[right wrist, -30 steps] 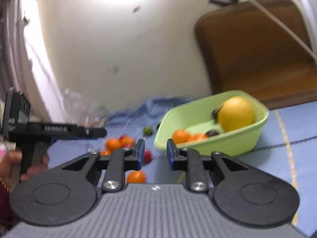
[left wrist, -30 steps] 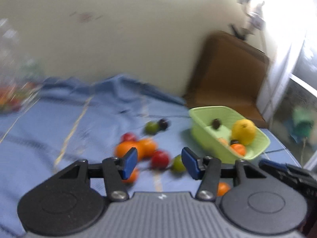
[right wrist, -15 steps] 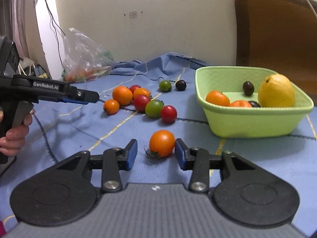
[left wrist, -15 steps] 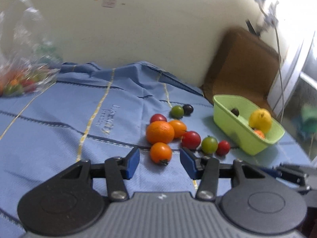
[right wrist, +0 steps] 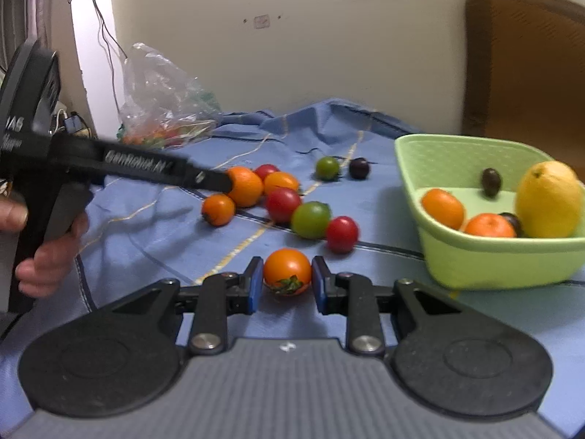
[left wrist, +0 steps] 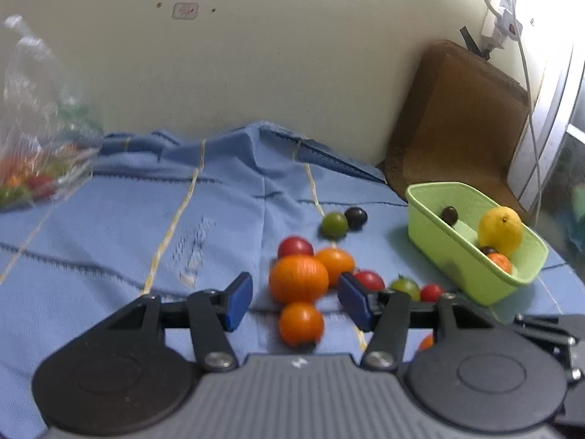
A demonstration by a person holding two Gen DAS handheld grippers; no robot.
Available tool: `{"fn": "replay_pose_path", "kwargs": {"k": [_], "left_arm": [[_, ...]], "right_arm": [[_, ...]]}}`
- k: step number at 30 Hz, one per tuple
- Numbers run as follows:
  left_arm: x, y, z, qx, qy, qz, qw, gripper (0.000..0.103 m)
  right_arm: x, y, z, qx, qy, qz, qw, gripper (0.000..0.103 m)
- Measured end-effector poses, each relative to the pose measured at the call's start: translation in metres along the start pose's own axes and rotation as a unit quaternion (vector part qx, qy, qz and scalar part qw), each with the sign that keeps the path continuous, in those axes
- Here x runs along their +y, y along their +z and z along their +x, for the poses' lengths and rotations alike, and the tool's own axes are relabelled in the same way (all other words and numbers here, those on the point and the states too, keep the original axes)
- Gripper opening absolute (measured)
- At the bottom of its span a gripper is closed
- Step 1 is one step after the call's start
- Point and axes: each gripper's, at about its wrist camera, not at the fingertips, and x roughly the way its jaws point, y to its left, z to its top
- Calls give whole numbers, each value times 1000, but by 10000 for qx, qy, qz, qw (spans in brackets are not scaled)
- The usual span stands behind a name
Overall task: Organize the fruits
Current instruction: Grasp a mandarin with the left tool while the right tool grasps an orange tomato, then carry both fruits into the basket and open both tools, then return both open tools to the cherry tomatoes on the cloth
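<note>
Closing on a small orange tomato [right wrist: 287, 271], the right tongs [right wrist: 287, 285] have their blue pads at either side of it; the pads look to touch its skin, and the fruit sits on the blue cloth [right wrist: 146, 226] with its green stalk end facing the camera. Ahead of these tongs and slightly to the right lie a red tomato [right wrist: 342, 233] and a green one [right wrist: 311, 219], touching each other. Further right stands the green basket [right wrist: 493, 263], holding a yellow lemon [right wrist: 548, 199], two orange fruits and two dark ones.

The left tongs [left wrist: 294, 301] are opening, with nothing pressed between the pads. A small orange tomato [left wrist: 301, 323] lies on the cloth in the gap (nearer the camera than the pad tips, clear of both). Just beyond the tips sits a large orange [left wrist: 298, 278], with another orange fruit [left wrist: 334, 261] and a red tomato [left wrist: 295, 247] touching it behind. Well ahead and slightly right are a green tomato [left wrist: 334, 225] and a dark plum [left wrist: 356, 217], side by side. Far to the left of these tongs a clear plastic bag [left wrist: 33, 146] of fruit rests by the wall. A hand [right wrist: 40, 252] grips the left handle.
</note>
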Motion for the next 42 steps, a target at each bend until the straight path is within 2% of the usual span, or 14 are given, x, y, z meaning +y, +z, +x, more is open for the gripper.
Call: {"fn": "replay_pose_path", "kwargs": {"k": [3, 5, 6, 9, 12, 18, 22, 25, 31, 35, 42], "left_arm": [[-8, 6, 17, 173, 106, 318, 9993, 54], [-9, 6, 31, 405, 162, 316, 9985, 43], [-9, 5, 33, 428, 124, 251, 9987, 43], [-10, 2, 26, 293, 98, 77, 9995, 41], [-15, -1, 7, 44, -105, 3, 9999, 41], [-53, 2, -22, -115, -731, 372, 9966, 42], [-79, 12, -22, -115, -1147, 435, 9924, 42], [-97, 22, -14, -141, -1247, 510, 9908, 42], [-125, 49, 21, -61, -1363, 486, 9895, 42], [-132, 60, 50, 129, -1293, 423, 9906, 42], [-133, 63, 81, 325, -1195, 332, 9918, 42]], "right_arm": [[-1, 2, 3, 29, 74, 63, 9999, 31], [-5, 2, 3, 66, 157, 179, 9997, 33], [-6, 2, 4, 116, 200, 226, 9995, 35], [-4, 1, 2, 130, 190, 189, 9996, 36], [-3, -1, -4, 32, 178, 173, 9997, 31], [-6, -2, -31, -613, -148, 125, 9979, 31], [-13, -2, -58, -1118, -506, 64, 9924, 31], [-25, 0, -70, -1377, -872, -46, 9866, 31], [-66, 14, -61, -1371, -1299, 51, 9820, 31], [-90, 20, -46, -1207, -1273, 262, 9841, 31], [-91, 36, -26, -1106, -1443, -240, 9830, 31]]}}
